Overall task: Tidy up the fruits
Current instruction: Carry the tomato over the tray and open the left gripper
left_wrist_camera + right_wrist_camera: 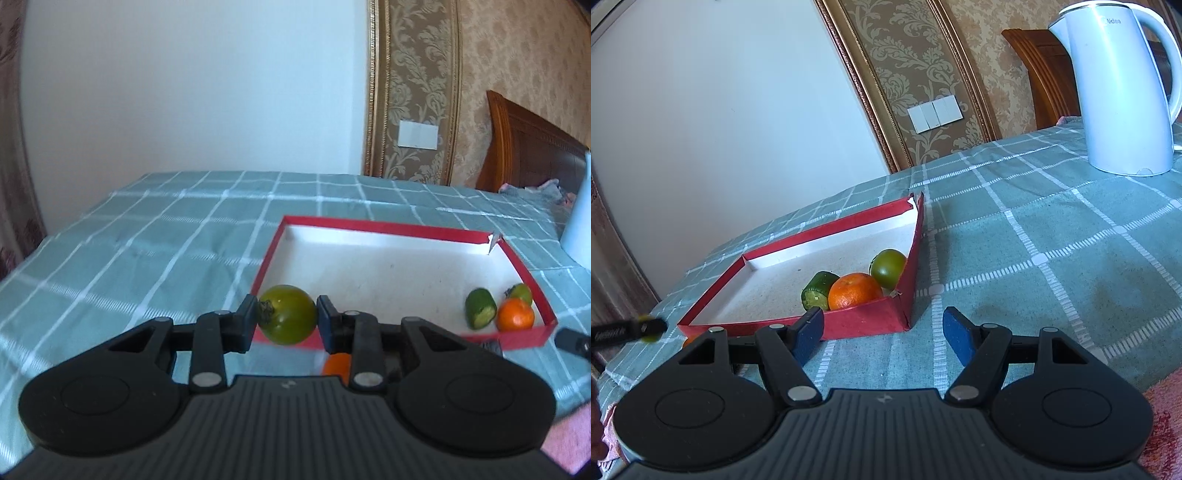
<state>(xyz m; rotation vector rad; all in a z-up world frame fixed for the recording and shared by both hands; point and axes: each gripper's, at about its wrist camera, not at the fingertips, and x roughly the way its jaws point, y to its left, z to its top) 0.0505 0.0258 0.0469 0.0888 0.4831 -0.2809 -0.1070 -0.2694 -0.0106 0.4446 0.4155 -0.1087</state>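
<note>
My left wrist camera sits just behind the left gripper [286, 320] and looks level along its fingers, toward the white wall, from close to the near left corner of the red tray [532, 275]. My right wrist camera sits behind the right gripper [882, 332], tilted to one side, and faces the tray's [849, 328] near right corner from low over the checked tablecloth [1034, 236]. Both views share the tray, the orange [515, 314] [855, 291] and the wall switch [418, 135] [935, 112].
</note>
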